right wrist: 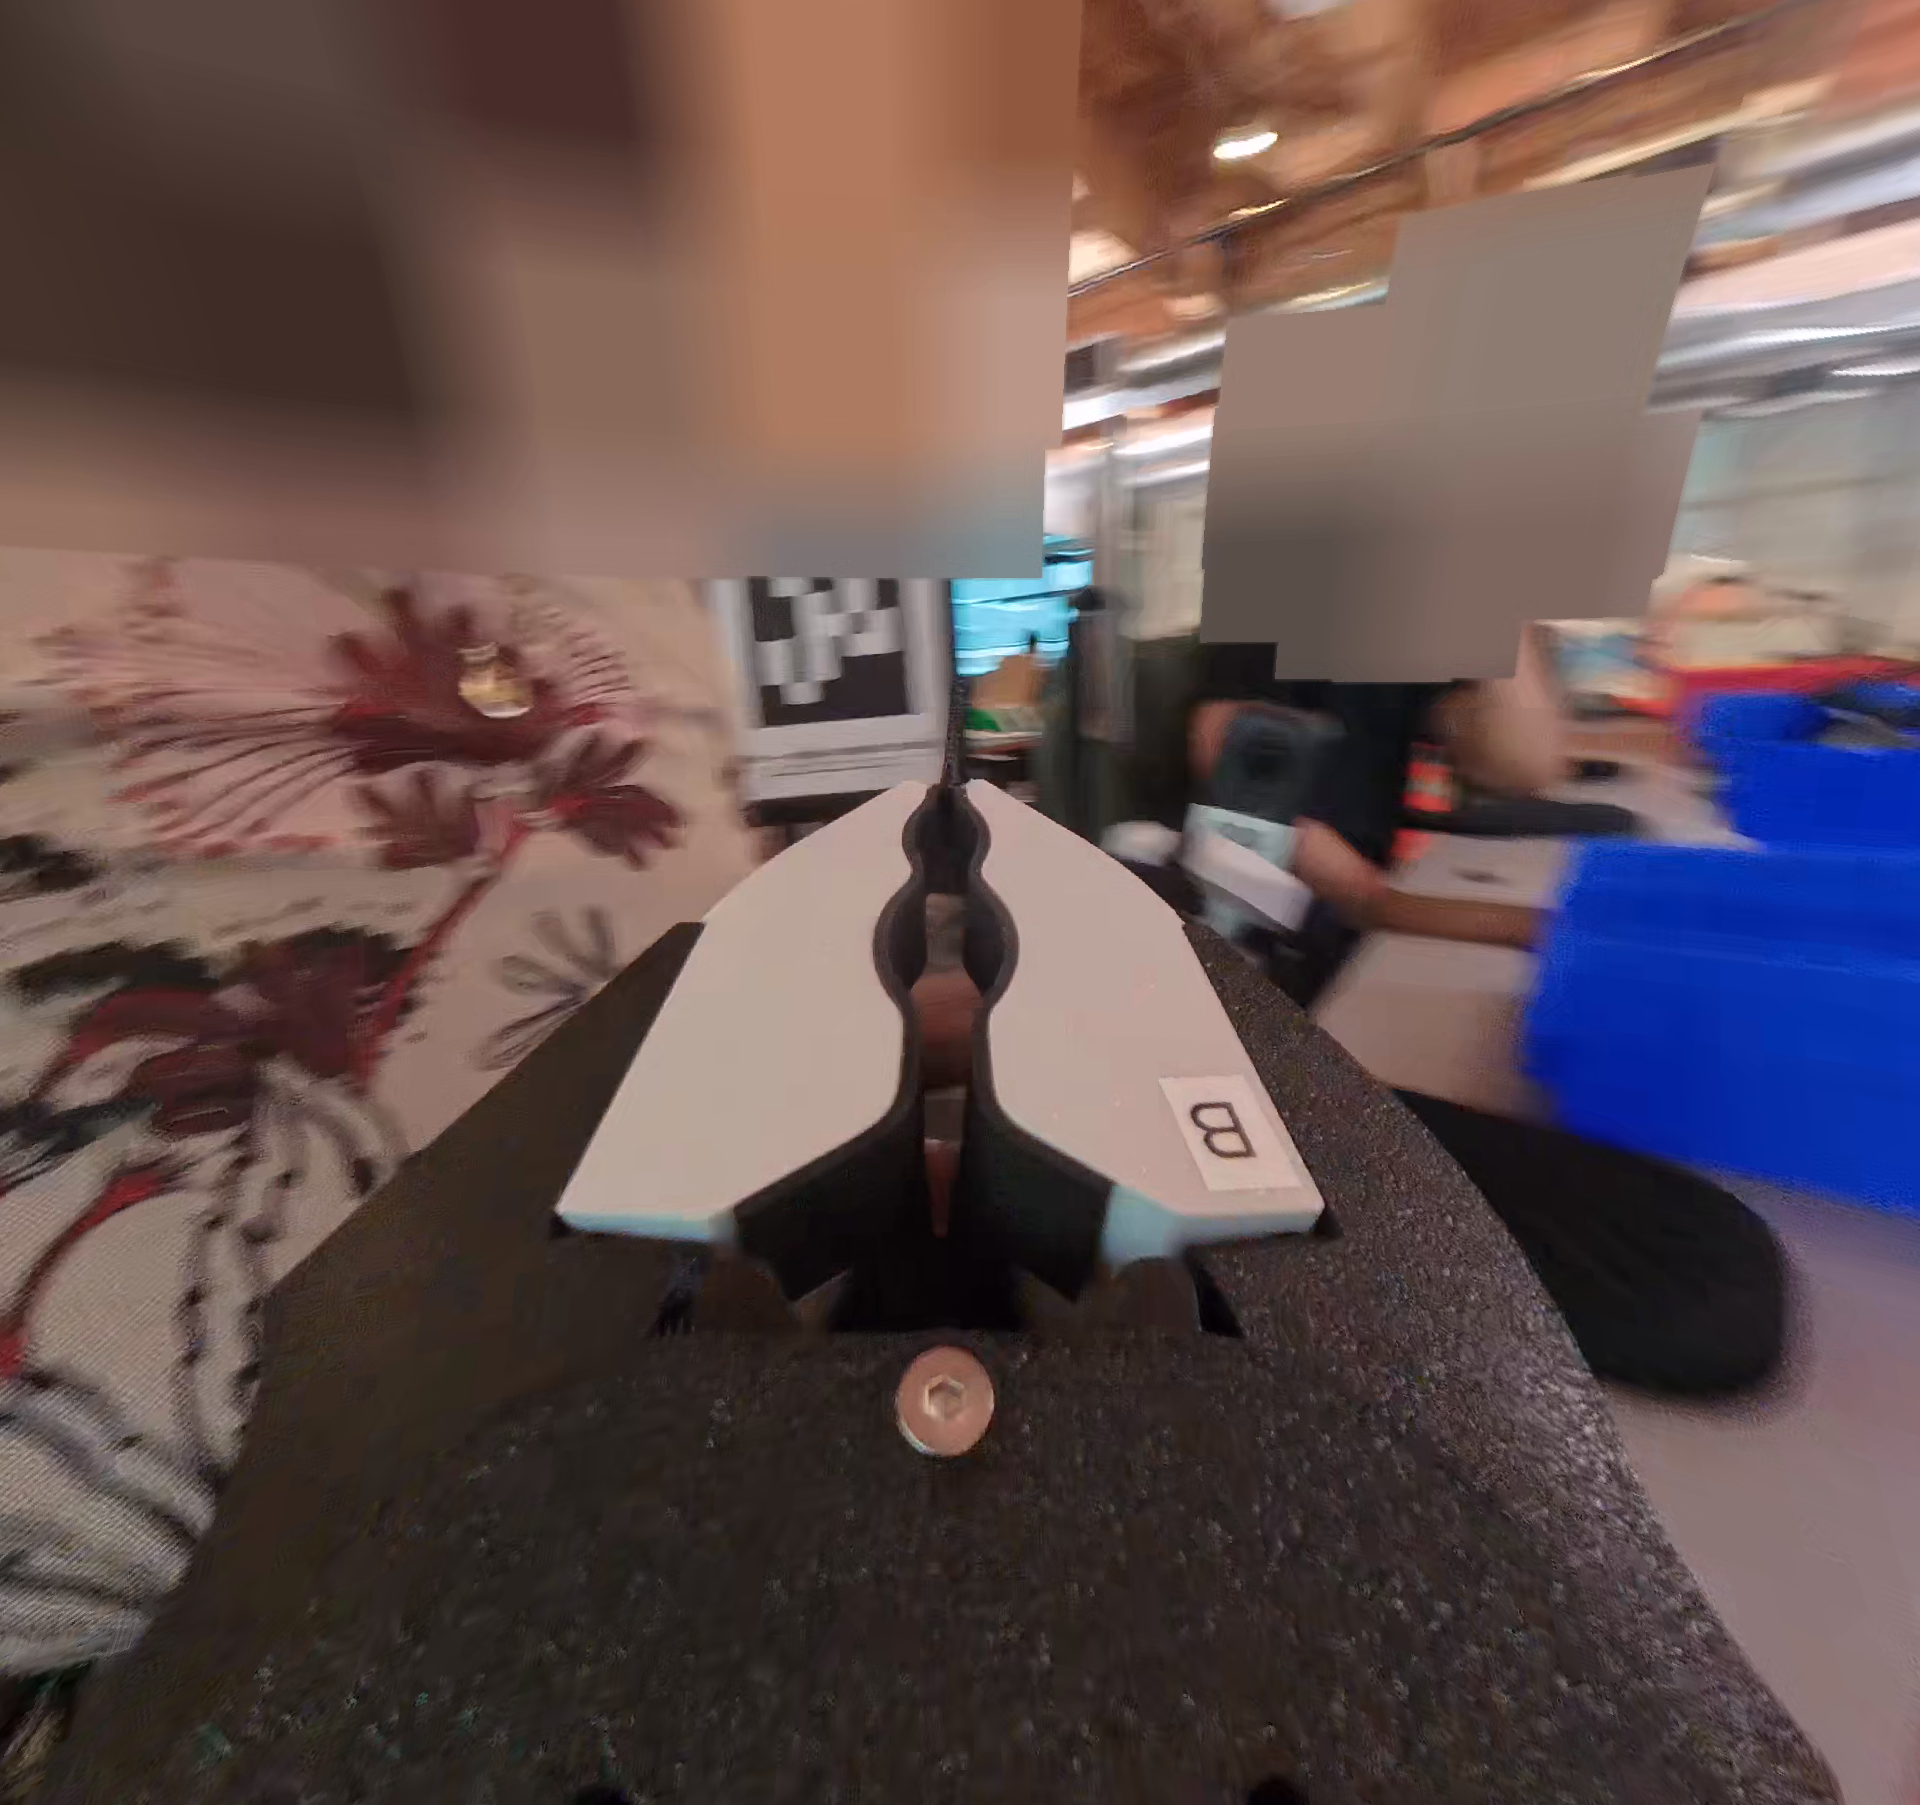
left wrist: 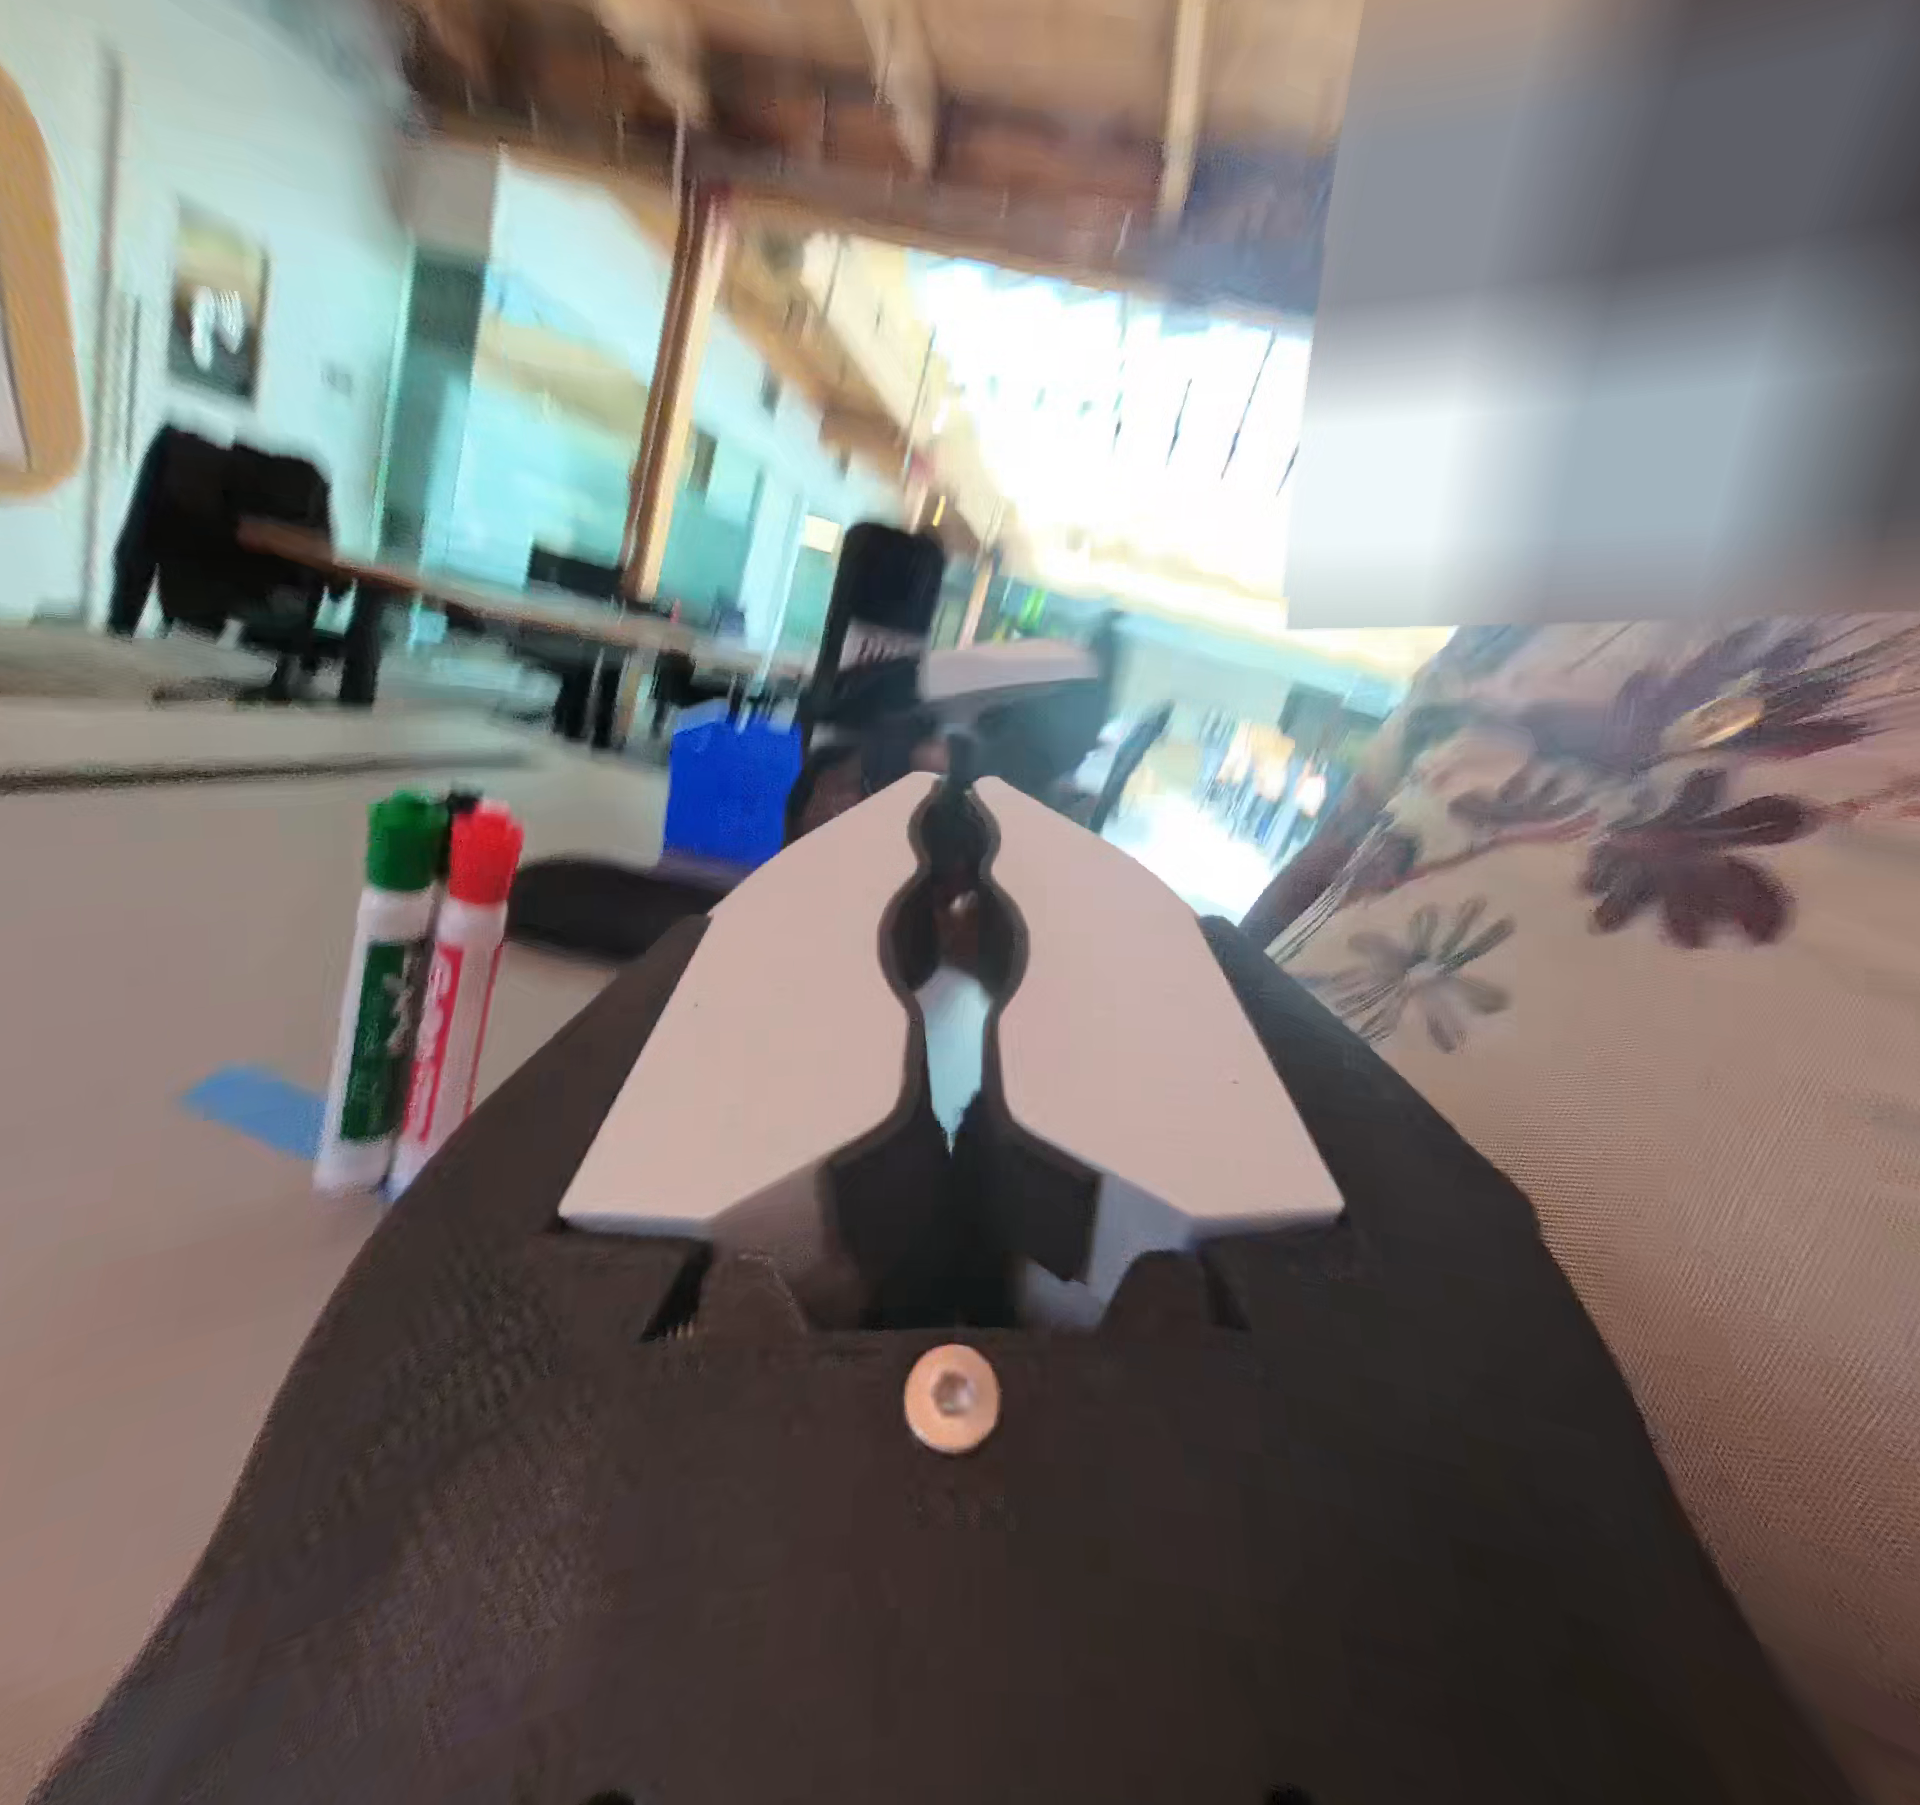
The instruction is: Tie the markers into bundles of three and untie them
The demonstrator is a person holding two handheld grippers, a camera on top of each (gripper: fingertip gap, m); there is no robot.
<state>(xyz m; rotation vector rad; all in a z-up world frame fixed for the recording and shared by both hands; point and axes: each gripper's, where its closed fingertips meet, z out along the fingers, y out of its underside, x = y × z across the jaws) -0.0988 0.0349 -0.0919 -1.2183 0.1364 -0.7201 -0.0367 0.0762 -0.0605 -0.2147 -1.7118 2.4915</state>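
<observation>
The left hand-held gripper is pointing out over the pale desk with its two white fingers closed together, and a thin black cord is sticking up from between the tips, pinched there. To its left, three markers are standing upright on the desk as a tight group, touching one another: a green-capped one, a red-capped one, and a third behind them of which only a dark cap is showing. Whether anything is binding them cannot be told. A strip of blue tape is lying on the desk just beside their bases, and a blue bin is standing farther back. A person in a flowered garment is filling the right side of that view. The right hand-held gripper is likewise closed, its fingertips gripping a thin black cord that is rising straight up from them. Beyond it, the same flowered garment is showing on the left, and blue bins are standing on the right. The markers are out of that view.
</observation>
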